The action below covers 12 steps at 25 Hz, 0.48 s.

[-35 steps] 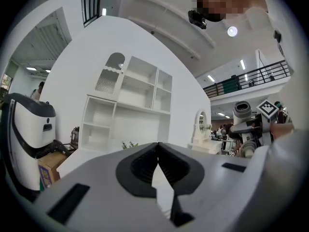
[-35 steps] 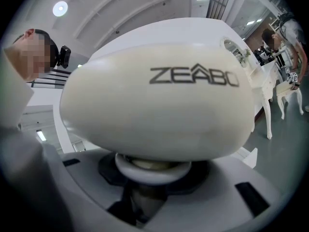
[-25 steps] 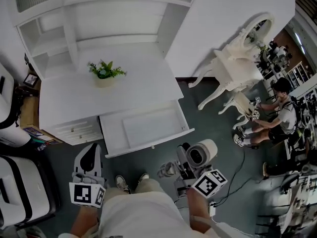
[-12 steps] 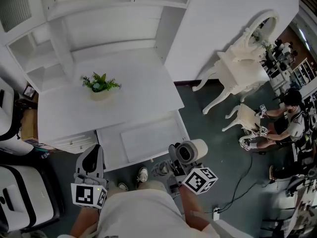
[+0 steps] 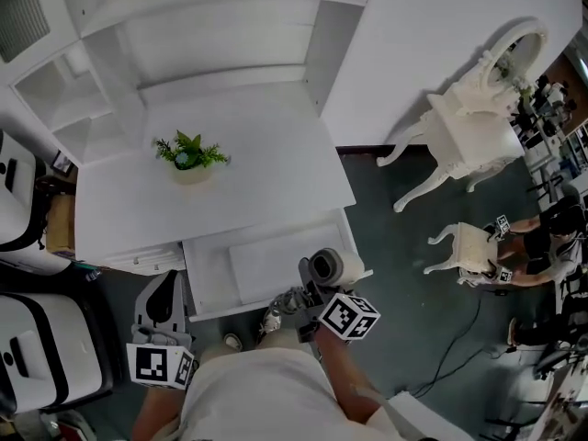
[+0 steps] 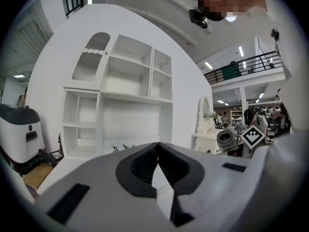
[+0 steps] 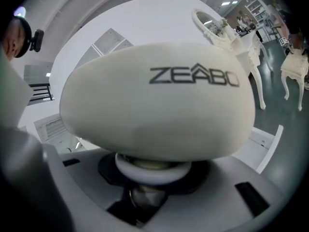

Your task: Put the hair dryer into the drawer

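A cream hair dryer with a grey nozzle hangs over the front right corner of the open white drawer. My right gripper is shut on the dryer's handle. In the right gripper view the dryer's body fills the frame just above the jaws, with its handle down between them. My left gripper is to the left of the drawer's front, low over the floor. It is shut and holds nothing, and its pads meet at the tips. The left gripper view also shows the dryer at the right.
The drawer belongs to a white desk that carries a small potted plant and backs onto white shelving. A white vanity and stool stand at the right. White machines stand at the left.
My right gripper has carried the dryer down and forward, from in front of the drawer to over its front right corner. The left gripper has shifted a little.
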### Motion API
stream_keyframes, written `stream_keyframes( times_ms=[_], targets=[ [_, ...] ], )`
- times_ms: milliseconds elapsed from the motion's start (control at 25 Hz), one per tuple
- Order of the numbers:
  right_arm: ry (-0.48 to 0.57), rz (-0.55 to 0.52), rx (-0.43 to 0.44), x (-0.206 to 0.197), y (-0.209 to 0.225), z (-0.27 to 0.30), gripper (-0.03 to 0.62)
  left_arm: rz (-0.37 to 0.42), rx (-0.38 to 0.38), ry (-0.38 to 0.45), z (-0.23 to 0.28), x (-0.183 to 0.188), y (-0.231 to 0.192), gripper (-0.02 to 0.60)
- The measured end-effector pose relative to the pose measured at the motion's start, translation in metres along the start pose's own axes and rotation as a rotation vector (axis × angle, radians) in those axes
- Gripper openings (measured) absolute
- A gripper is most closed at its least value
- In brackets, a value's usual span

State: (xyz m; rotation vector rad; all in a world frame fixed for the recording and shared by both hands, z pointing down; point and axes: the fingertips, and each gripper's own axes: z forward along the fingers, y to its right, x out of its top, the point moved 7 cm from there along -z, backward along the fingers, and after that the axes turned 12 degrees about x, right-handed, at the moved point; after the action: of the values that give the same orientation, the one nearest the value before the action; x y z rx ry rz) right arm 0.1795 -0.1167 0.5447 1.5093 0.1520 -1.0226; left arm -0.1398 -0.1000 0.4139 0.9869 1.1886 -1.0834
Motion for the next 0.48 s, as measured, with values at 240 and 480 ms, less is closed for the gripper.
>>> stream_keyframes(
  times_ms=[240,480],
  targets=[
    [-0.043,0.143,-0.090,-0.026,0.054,0.028,0.169,0.026,0.042,-0.045,0.002,-0.006,0.002,0.017],
    [-0.109,0.184,-0.224,-0.055,0.094,0.053,0.169,0.044,0.079,-0.079,0.000,-0.009,0.002,0.017]
  ],
)
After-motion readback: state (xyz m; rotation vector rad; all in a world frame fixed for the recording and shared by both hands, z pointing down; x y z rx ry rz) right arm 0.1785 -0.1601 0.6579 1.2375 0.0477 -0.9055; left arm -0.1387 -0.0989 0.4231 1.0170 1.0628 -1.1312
